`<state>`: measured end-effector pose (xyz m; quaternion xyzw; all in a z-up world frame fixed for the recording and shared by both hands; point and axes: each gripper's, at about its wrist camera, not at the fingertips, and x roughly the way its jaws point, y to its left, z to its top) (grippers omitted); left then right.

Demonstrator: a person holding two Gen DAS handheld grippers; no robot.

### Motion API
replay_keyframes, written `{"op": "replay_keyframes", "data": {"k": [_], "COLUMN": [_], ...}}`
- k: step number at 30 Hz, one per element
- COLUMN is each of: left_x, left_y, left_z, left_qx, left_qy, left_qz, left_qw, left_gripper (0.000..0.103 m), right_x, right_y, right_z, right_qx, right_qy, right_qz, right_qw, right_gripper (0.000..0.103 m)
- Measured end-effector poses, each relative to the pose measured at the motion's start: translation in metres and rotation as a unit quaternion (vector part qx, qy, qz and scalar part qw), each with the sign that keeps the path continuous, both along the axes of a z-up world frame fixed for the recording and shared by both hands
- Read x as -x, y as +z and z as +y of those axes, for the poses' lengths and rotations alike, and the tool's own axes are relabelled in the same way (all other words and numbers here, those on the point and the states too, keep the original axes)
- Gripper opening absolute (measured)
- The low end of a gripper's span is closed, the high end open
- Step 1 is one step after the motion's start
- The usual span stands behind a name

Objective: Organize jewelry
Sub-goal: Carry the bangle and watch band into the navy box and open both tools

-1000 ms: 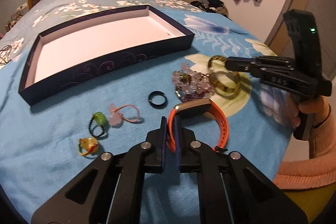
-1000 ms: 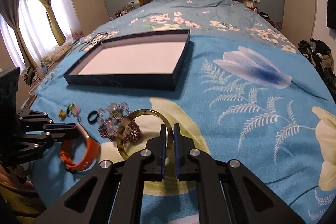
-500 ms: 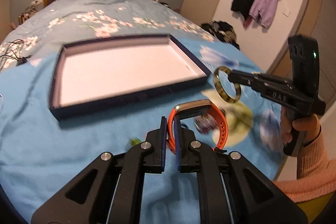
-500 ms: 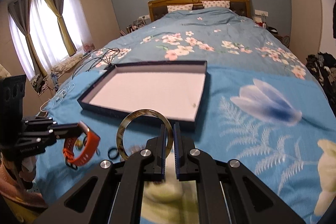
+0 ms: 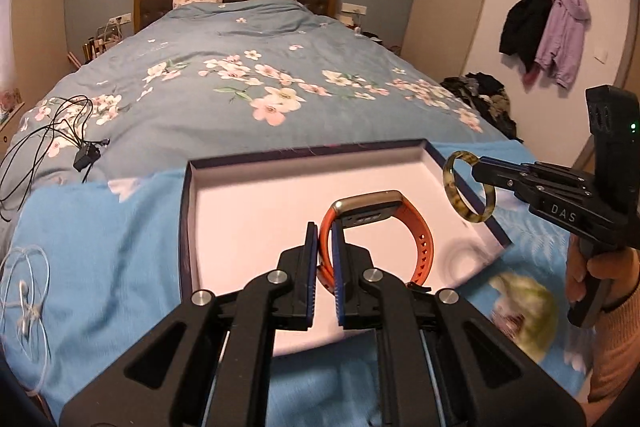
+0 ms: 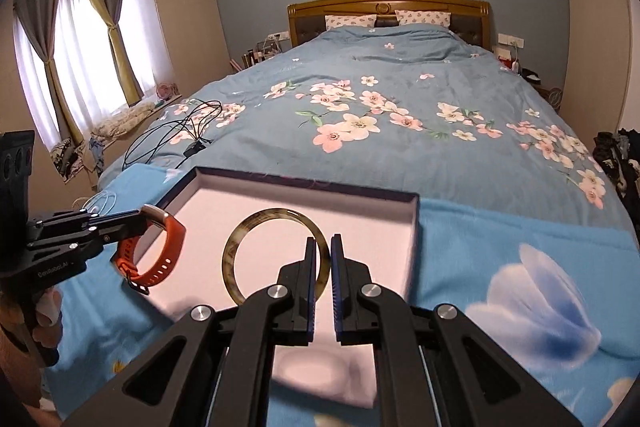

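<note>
My left gripper is shut on the strap of an orange smartwatch, which hangs over the white floor of the dark-rimmed open box. The same watch shows at the left in the right wrist view, above the box's left edge. My right gripper is shut on a mottled olive bangle, held upright over the box. In the left wrist view that bangle hovers at the box's right rim. The other jewelry on the blue cloth is out of sight below the grippers.
The box rests on a light blue cloth spread over a flowered bed. Black cables with an adapter lie to the far left, a thin wire loop nearer. Coats hang on the right wall.
Both grippers rose and moved forward from the jewelry pile to over the box, carrying the watch and the bangle. The loose pieces on the cloth dropped out of view.
</note>
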<state>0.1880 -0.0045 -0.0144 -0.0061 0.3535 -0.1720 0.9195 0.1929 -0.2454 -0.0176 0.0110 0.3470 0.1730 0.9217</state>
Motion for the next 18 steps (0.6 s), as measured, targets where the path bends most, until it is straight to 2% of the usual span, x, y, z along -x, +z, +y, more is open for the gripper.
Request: {"op": "replay_keyframes", "data": {"k": [8, 18], "left_x": [-0.066, -0.117], "left_y": [-0.011, -0.039], "left_z": [-0.006, -0.011], "left_qx": [-0.024, -0.048], "left_qy": [0.014, 0.025], "left_qz": [0.016, 0.049], "left_qw": [0.9995, 0.9974], "left_gripper": [0.007, 0.007], "right_x": [-0.042, -0.079], "right_y": [-0.014, -0.033], "right_z": [0.020, 0.036], "right_qx": [0.035, 0.056], "right_qy": [-0.002, -0.006], "right_qz": [0.022, 0.061], "right_qw": [0.999, 0.997], "right_gripper": [0.005, 0.005]}}
